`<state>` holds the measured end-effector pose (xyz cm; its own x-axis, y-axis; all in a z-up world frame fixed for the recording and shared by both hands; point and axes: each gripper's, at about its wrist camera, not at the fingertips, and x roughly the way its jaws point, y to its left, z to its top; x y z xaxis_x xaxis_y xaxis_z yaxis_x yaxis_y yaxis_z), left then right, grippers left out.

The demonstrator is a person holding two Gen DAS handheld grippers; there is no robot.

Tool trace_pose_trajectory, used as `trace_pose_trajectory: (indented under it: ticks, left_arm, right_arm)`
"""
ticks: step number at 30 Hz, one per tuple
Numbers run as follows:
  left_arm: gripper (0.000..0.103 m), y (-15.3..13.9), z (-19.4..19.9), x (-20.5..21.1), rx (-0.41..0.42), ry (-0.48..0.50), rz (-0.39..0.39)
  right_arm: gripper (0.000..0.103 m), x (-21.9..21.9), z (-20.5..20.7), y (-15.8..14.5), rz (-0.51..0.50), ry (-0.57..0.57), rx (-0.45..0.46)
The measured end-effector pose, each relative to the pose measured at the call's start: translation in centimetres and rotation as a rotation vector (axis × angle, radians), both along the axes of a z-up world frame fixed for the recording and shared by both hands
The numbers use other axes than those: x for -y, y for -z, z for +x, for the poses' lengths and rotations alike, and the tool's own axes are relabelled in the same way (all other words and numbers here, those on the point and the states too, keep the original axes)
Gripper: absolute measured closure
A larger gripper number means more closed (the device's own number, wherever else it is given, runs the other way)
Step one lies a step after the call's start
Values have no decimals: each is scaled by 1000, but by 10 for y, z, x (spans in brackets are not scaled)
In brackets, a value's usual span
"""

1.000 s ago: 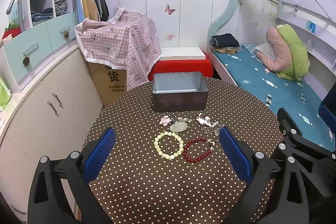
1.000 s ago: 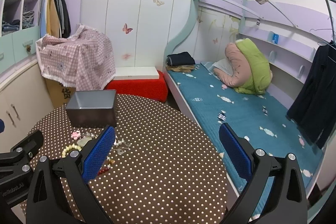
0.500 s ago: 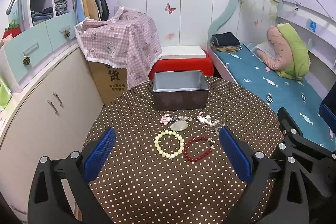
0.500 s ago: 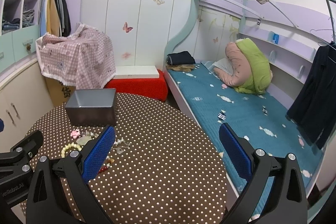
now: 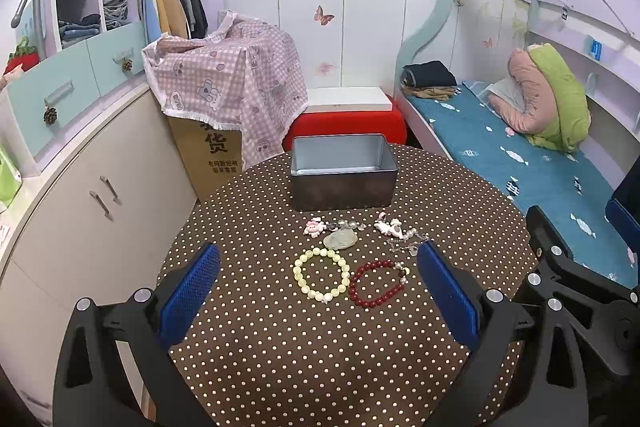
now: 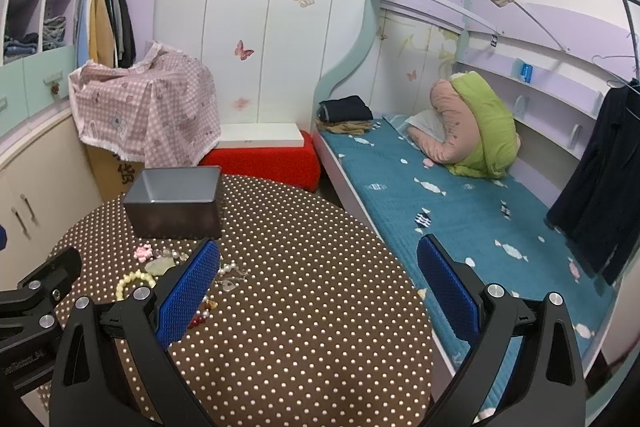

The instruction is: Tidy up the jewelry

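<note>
- The jewelry lies loose on the round table with a brown, white-dotted cloth [image 5: 280,367], all of it ahead of the left gripper [image 5: 319,291], in the span between its two blue-padded fingers [image 5: 188,293].
- Leftmost is a small pink flower-shaped charm [image 5: 314,227], just in front of the rectangular grey metal tin [image 5: 343,183], which stands open-topped at the far side of the table.
- Beside the charm lies a pale green carved stone pendant [image 5: 341,239] with a few clear beads at its upper edge.
- Nearer the left gripper lies a round bracelet of pale yellow beads [image 5: 320,275], flat on the cloth and just below the pendant.
- To its right, almost touching it, lies a round bracelet of dark red beads [image 5: 378,289] with a couple of lighter beads at its right end.
- Farther out, right of the pendant, sit a white-and-pink figurine charm [image 5: 389,226] and a thin silver chain with pale beads [image 5: 408,243], close to the tip of the left gripper's right finger.
- The left gripper hangs above the table with its jaws spread wide, gripping nothing and touching none of the pieces.
- The right gripper [image 6: 318,291] is likewise spread wide and empty; the jewelry sits at and behind its left finger, and the tin lies beyond that finger.
</note>
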<state>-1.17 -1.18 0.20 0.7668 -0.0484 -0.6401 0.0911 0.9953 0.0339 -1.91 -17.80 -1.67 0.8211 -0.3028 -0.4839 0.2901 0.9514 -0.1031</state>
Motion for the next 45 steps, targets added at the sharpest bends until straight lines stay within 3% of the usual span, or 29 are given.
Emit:
trace_pose_trajectory:
  ticks: [31,45]
  left_arm:
    - [8,5,2,-3,-20,-10,0]
    - [8,30,17,-19,-119,-15,-12]
  right_arm:
    - [7,-1,5,4,28,-16,-27]
    - [7,-6,20,26,67,-88,-109]
